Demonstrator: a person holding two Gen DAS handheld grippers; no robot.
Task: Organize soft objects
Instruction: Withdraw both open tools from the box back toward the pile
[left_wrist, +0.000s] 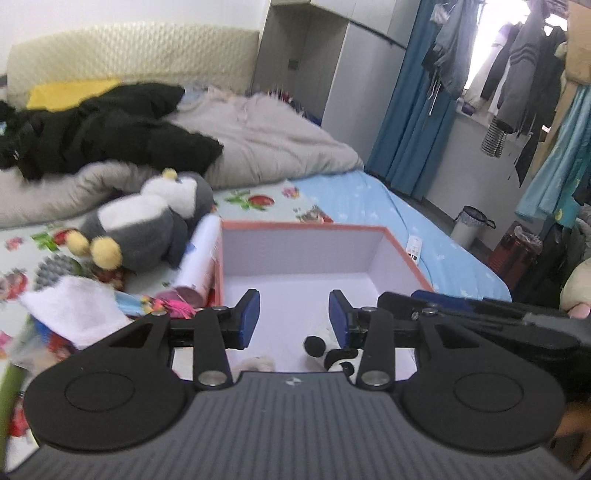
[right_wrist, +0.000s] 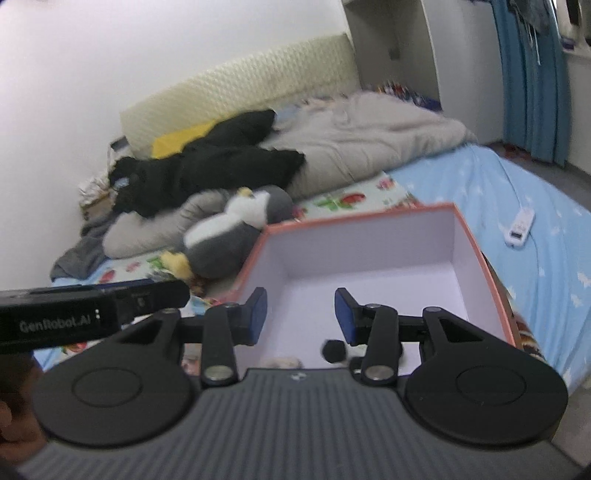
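I see both tongs apart, nothing between pads: left tongs (left_wrist: 293, 314), right tongs (right_wrist: 301, 314), both over box (left_wrist: 406, 254) on bed (left_wrist: 369, 206). Black-white plush (left_wrist: 332, 350) low inside box. Grey penguin plush (left_wrist: 147, 218) just beside box, left.

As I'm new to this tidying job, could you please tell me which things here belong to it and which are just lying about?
Part of the job:
- box, open
- grey and white plush penguin, beside the box
- black and white soft toy, inside the box
- white cloth

Lying about:
- black garment
- grey duvet
- white remote
- bin
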